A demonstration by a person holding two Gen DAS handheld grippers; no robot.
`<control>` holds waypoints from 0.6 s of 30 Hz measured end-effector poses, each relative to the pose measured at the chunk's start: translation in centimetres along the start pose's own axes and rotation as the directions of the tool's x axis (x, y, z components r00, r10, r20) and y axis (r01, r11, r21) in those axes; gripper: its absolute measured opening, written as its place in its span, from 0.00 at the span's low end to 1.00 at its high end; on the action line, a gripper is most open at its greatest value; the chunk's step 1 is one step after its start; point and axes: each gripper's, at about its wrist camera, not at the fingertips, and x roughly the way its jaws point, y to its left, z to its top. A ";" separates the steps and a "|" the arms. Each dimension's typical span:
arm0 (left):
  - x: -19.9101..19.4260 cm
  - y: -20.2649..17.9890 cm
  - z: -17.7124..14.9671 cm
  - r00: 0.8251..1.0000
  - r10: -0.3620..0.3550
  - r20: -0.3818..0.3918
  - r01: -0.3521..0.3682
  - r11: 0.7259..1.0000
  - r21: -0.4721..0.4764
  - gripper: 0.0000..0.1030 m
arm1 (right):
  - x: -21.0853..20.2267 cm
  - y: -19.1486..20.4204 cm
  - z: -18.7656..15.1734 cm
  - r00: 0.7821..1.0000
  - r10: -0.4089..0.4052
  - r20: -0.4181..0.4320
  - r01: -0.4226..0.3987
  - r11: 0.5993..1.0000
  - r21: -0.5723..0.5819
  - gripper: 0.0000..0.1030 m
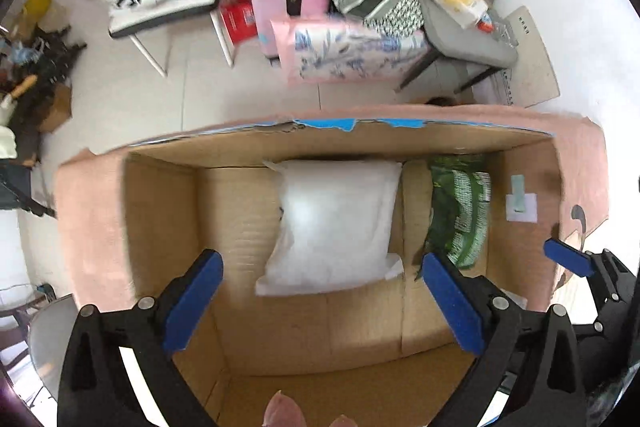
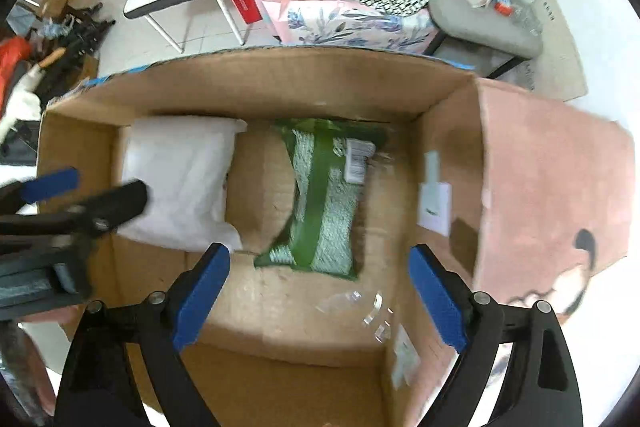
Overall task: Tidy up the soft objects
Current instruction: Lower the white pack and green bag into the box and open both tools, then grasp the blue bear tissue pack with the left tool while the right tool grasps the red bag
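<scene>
Both grippers hang over the open cardboard box, pointing down into it. The left gripper stands with its blue-padded fingers spread wide, nothing between the pads and nothing touched. The white pillow lies on the box floor below the gap, clear of both pads. The right gripper is just as wide, its blue pads bare, and the green packaged cloth sits on the floor under it, free of any grip.

The pillow is a plump, smooth white rectangle in a thin plastic wrap (a crinkled film edge shows at its corners). The green pack is flatter, glossy film over a pale woven-looking fabric, with a broad green band across it and a white barcode label near its far end. The two lie side by side, a strip of bare corrugated floor between them.

The box walls are plain brown board with a white label stuck to the inside of one; its outer flaps look pinkish, possibly a printed face, though blur makes that hard to read. Blue tape runs torn along the far rim.
</scene>
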 end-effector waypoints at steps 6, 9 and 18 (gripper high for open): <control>-4.2 0.3 -3.8 0.996 0.020 0.089 -0.019 1.000 -0.005 0.99 | -4.3 -0.2 -3.6 0.991 0.035 0.127 -0.041 0.998 0.045 1.00; -6.2 0.6 -6.1 0.991 0.024 0.134 -0.022 1.000 -0.017 0.99 | -5.6 0.0 -5.6 0.985 0.079 0.152 -0.086 0.996 0.039 1.00; -10.9 2.8 -15.8 0.955 0.152 0.254 -0.139 0.988 -0.067 0.99 | -9.0 3.3 -15.1 0.970 0.105 0.221 -0.104 0.994 -0.019 1.00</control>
